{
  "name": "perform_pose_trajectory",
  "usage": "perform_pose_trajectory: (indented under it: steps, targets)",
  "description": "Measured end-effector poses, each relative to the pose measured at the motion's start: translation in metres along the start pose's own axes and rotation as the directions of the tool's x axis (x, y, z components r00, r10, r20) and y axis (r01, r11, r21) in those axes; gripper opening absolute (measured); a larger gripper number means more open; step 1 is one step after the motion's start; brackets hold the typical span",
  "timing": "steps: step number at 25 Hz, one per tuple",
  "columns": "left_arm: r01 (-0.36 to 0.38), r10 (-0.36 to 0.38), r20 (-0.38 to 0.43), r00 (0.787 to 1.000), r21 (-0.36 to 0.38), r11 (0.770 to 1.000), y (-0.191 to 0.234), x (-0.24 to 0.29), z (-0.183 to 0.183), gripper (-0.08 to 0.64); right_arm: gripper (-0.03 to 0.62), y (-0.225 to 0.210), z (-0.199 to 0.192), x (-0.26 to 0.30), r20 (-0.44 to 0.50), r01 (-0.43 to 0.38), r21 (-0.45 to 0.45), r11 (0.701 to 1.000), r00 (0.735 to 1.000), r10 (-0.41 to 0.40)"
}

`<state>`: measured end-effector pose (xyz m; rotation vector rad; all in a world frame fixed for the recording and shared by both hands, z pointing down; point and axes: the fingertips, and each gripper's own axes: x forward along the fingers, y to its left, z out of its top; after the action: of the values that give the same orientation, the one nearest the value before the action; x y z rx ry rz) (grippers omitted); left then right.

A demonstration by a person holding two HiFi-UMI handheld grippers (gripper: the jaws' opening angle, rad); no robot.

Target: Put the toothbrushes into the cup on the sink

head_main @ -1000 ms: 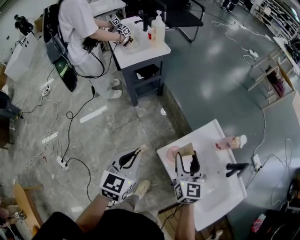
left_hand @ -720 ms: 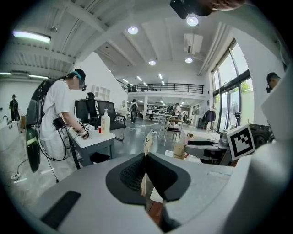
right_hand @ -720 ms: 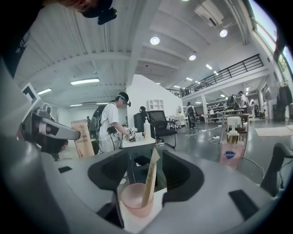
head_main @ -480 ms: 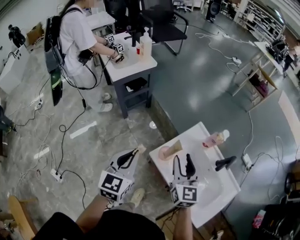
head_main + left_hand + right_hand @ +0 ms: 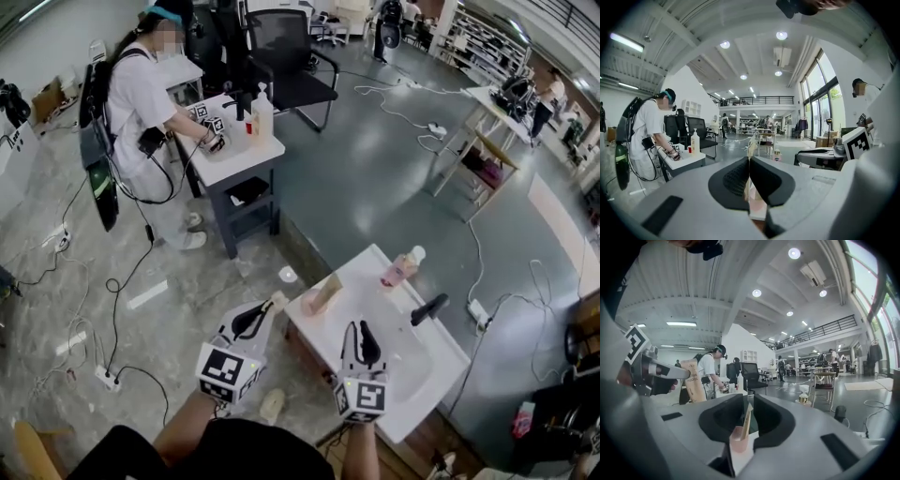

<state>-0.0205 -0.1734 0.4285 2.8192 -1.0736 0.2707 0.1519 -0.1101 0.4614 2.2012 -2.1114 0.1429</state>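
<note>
The only print that reads is "TOOTH BRU" in dark capitals, running lengthwise down a brown card box (image 5: pixel 695 380). The left gripper (image 5: pixel 271 307) has it pinched, jaws pressed tight on it. From the right gripper view that box stands almost upright, long axis up and down, top leaning slightly toward the left gripper that grips its upper part. In the left gripper view it shows only as a thin edge in the slit between the pads. The right gripper (image 5: pixel 360 330) is over the sink (image 5: pixel 419 383) and its jaws are closing with nothing in them. Ahead of its tips and a little to its left stands a pink cup (image 5: pixel 738 439) near the sink's corner, seen through the gap. A second box (image 5: pixel 746 420) stands in the cup, lower end inside, top slanting up and to that gripper's right; its print is too small to read. Each gripper's cube carries black-and-white square markers. Further ahead to the right gripper's right lies a pink bottle (image 5: pixel 400 267), label unreadable, and nearer on that side a black tap (image 5: pixel 429 309).
</note>
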Motion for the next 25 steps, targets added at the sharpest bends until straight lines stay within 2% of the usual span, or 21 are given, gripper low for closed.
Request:
perform_pose_trajectory:
  steps: [10, 25]
  targets:
    - [0.026, -0.026, 0.012, 1.0, 0.016, 1.0, -0.027, -0.022, 0.007, 0.005, 0.002, 0.0, 0.005, -0.04, 0.008, 0.044, 0.002, 0.999, 0.999, -0.044]
    - [0.053, -0.053, 0.008, 0.999, 0.023, 0.998, -0.035, -0.015, 0.006, 0.005, -0.002, -0.006, 0.003, -0.046, -0.001, 0.072, 0.003, 0.997, 0.997, -0.072]
